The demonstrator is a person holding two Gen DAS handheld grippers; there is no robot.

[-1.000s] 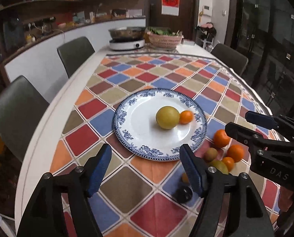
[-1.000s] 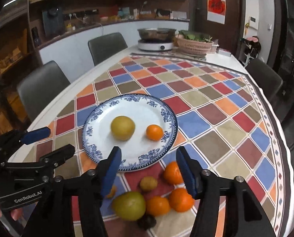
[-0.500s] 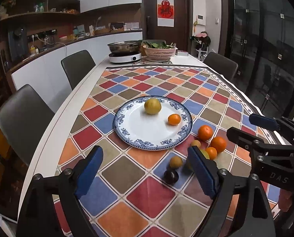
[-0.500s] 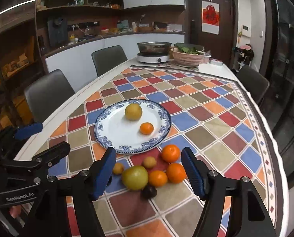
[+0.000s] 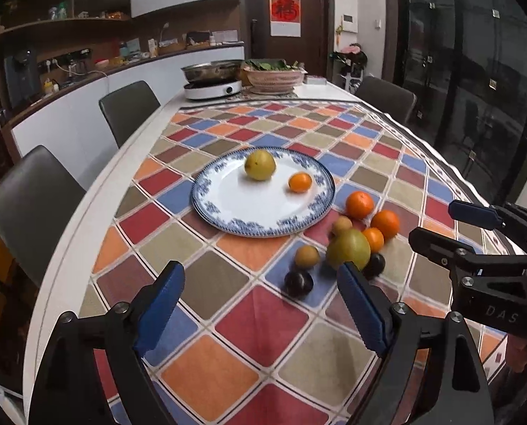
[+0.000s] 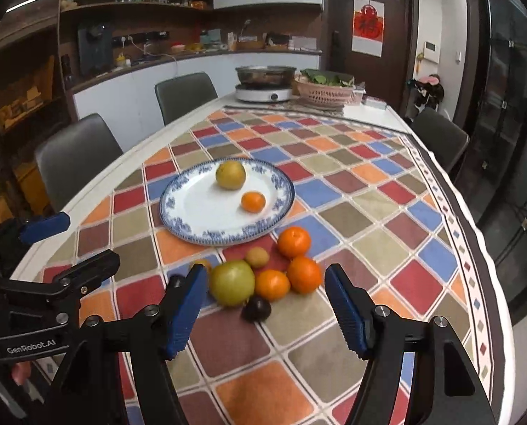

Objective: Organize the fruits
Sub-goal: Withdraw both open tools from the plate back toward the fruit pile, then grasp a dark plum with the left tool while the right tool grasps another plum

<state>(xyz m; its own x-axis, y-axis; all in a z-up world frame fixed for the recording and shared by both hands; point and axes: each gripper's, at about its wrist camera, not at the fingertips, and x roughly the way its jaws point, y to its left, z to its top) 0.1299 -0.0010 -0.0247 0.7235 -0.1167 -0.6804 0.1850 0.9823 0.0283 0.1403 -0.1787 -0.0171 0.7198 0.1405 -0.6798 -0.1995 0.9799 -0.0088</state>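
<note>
A blue-and-white plate (image 5: pixel 206 209) (image 6: pixel 178 219) holds a yellow-green round fruit (image 5: pixel 259 165) (image 6: pixel 230 175) and a small orange (image 5: pixel 300 182) (image 6: pixel 253 201). On the checked cloth beside it lies a cluster: a large green fruit (image 5: pixel 348 248) (image 6: pixel 232 282), three oranges (image 5: pixel 359 204) (image 6: pixel 304 274), small brown fruits (image 5: pixel 307 256) (image 6: pixel 257 256) and dark plums (image 5: pixel 298 282) (image 6: pixel 256 309). My left gripper (image 5: pixel 259 297) is open and empty, short of the plate. My right gripper (image 6: pixel 265 283) is open too, the cluster lying just beyond its fingers.
A cooker with a steel pot (image 5: pixel 212 85) and a basket of greens (image 5: pixel 274 76) stand at the table's far end. Grey chairs (image 5: pixel 26 205) line the left side, another (image 6: pixel 436 134) the right. The white table edge (image 5: pixel 72 248) curves close on the left.
Both grippers have drawn back from the plate and their jaws have widened. The fruit cluster, earlier partly hidden by the fingers, now shows in full. No fruit has moved.
</note>
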